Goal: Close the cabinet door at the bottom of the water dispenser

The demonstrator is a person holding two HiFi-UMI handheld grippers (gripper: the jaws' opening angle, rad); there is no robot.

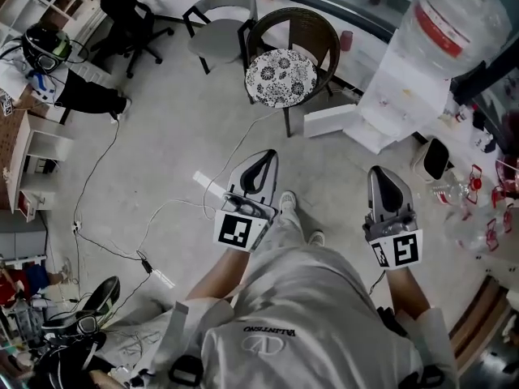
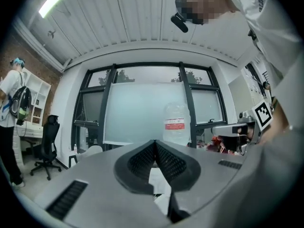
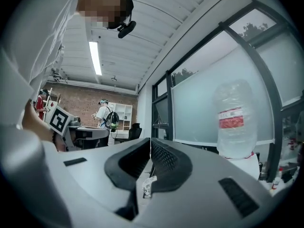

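Observation:
The white water dispenser (image 1: 403, 87) stands on the floor at the upper right of the head view, with a clear bottle (image 1: 458, 13) on top. At its base a white cabinet door (image 1: 328, 120) stands swung out toward the wicker chair. My left gripper (image 1: 263, 157) is shut and empty, well short of the door. My right gripper (image 1: 379, 173) is also shut and empty, apart from the dispenser's base. In the left gripper view the shut gripper (image 2: 155, 144) points at the bottle (image 2: 176, 122). In the right gripper view the gripper (image 3: 150, 144) is shut, with the bottle (image 3: 233, 122) to its right.
A wicker chair with a floral cushion (image 1: 281, 75) stands just left of the open door, and a grey chair (image 1: 223, 14) is behind it. Cables (image 1: 122, 250) trail over the floor at left. A white bin (image 1: 430, 159) and red-trimmed clutter (image 1: 478, 186) sit right of the dispenser.

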